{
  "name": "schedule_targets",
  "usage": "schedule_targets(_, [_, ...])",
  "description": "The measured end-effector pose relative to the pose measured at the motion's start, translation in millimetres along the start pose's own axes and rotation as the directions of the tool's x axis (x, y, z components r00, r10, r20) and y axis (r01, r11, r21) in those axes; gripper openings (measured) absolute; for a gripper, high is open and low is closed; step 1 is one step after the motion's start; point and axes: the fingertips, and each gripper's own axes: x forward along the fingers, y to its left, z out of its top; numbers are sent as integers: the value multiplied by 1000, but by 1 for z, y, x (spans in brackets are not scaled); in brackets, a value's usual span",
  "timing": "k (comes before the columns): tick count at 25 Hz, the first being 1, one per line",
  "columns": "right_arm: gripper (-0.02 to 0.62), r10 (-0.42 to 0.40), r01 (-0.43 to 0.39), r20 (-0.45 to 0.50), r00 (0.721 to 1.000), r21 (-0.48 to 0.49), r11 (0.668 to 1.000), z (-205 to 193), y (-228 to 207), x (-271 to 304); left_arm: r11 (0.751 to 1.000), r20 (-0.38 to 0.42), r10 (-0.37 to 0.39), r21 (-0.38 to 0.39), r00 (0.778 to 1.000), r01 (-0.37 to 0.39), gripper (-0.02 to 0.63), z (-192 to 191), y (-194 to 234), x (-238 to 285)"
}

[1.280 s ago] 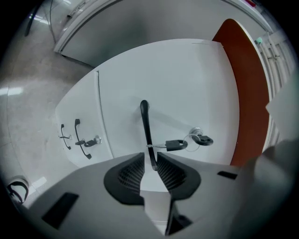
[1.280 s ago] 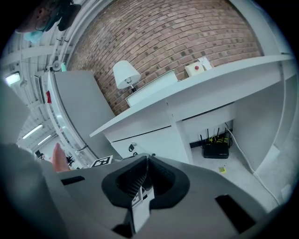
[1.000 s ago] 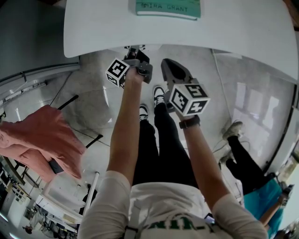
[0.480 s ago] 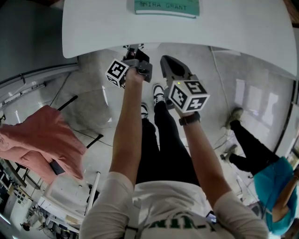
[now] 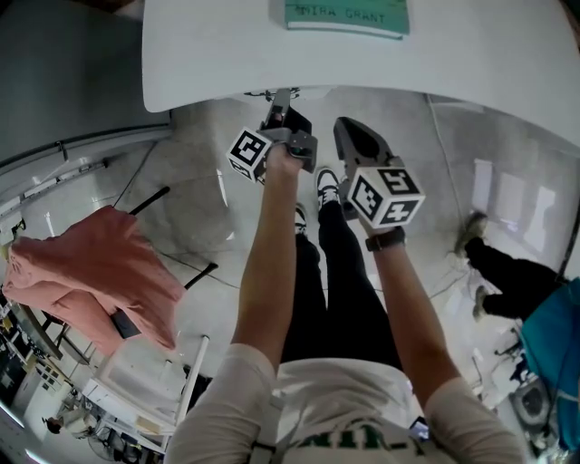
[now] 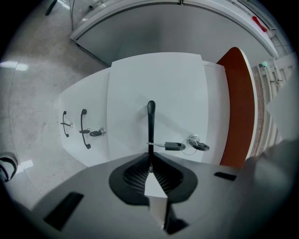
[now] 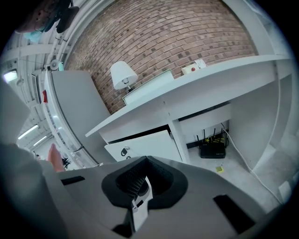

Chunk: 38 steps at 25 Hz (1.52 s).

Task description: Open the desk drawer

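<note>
The white drawer front [image 6: 159,93] fills the middle of the left gripper view, with a black bar handle [image 6: 150,121] and a key [image 6: 175,146] in its lock. My left gripper [image 6: 150,158] is shut on the lower end of that handle. In the head view the left gripper [image 5: 282,101] reaches under the edge of the white desk top [image 5: 208,54]. My right gripper [image 5: 352,136] hangs beside it, shut and holding nothing. In the right gripper view [image 7: 141,176] the drawer [image 7: 145,144] stands slightly out from the desk, with a dark gap above it.
A teal book [image 5: 347,15] lies on the desk top. Lower drawers with black handles [image 6: 84,128] sit beside the gripped one. A black router [image 7: 212,148] and cables rest on the floor under the desk. A person's legs [image 5: 503,272] are at the right, and a pink cloth [image 5: 91,272] at the left.
The head view has shifted a little, but both grippers keep their place against the desk. The bystander at the right has stepped further right.
</note>
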Motion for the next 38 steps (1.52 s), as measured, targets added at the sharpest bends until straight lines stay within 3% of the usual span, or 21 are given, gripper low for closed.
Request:
schedule_targets(7, [2,-19,19,8,1000,29,999,-6,-1,-6,999,9,6,-42,1000,-6,20,-13,3,-26])
schedule_targets(13, [2,-27,27,1,1000,40,999,-19,-1,-12,999,14,-11,-35,1000,12,20,-19,2,-46])
schedule_targets(26, [2,-37,35,29,999,54,998,-20,10,-20,998,-5,24,-53,1000,-24,20,-27,10,-75])
schedule_targets(38, [2,-58,58,54,997,11,998,-15,11,-51,997,-31,51,-62,998,-52,20,-39,15,-111])
